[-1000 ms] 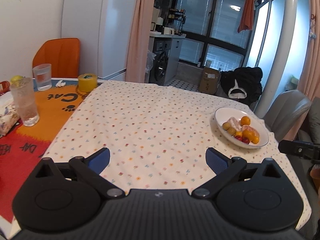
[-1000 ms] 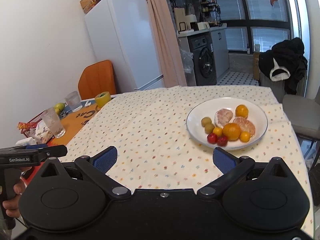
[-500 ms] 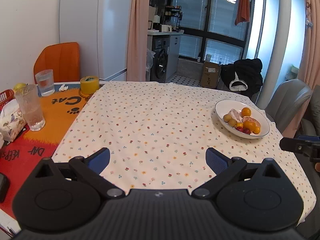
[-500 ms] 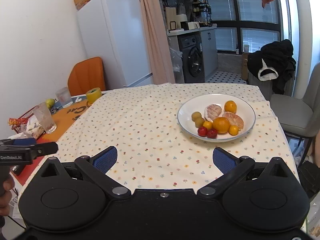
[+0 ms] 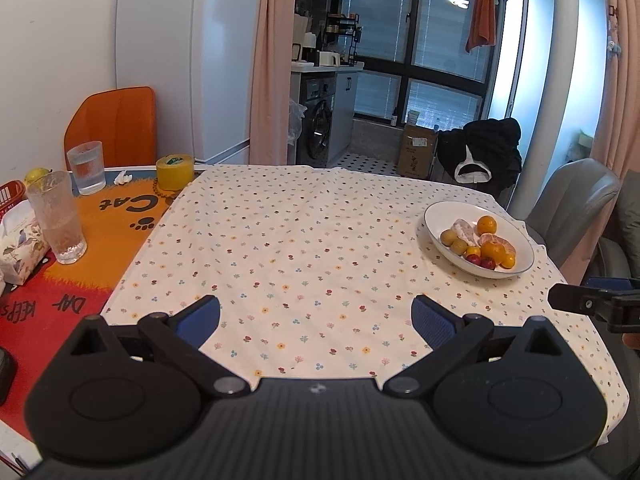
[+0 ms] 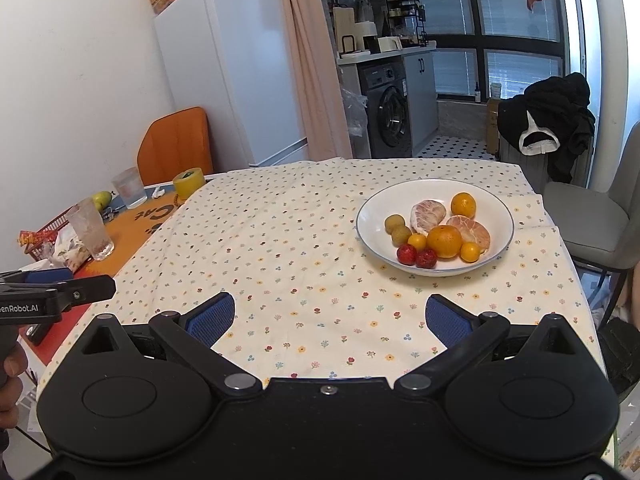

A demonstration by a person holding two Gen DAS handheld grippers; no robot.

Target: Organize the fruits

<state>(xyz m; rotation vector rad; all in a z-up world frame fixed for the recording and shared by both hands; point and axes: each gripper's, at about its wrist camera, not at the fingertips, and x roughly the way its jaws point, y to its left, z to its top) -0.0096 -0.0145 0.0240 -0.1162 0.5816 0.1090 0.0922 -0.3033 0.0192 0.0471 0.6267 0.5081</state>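
A white bowl point(image 6: 492, 196) point(image 5: 440, 210) stands on the flowered tablecloth point(image 6: 304, 240) at the right side. It holds several fruits: oranges point(image 6: 444, 241), peeled citrus point(image 6: 428, 211), small yellow-green fruits point(image 6: 394, 224) and red ones point(image 6: 407, 254). My right gripper point(image 6: 328, 318) hangs open over the near cloth, short of the bowl and holding nothing. My left gripper point(image 5: 316, 316) is open and empty too, above the cloth's near middle, with the bowl far to its right.
On the orange mat at the left stand two glasses point(image 5: 60, 216) point(image 5: 86, 166), a yellow tape roll point(image 5: 174, 171), a tissue pack point(image 5: 18, 240) and a red basket point(image 6: 44, 232) with a pear point(image 6: 101, 199). A grey chair point(image 6: 596, 224) stands by the right edge, an orange chair point(image 5: 116, 120) at the back left.
Both grippers have drawn back and up from the table, so the bowl and cloth look smaller and farther. Both stayed open. No fruit has moved.
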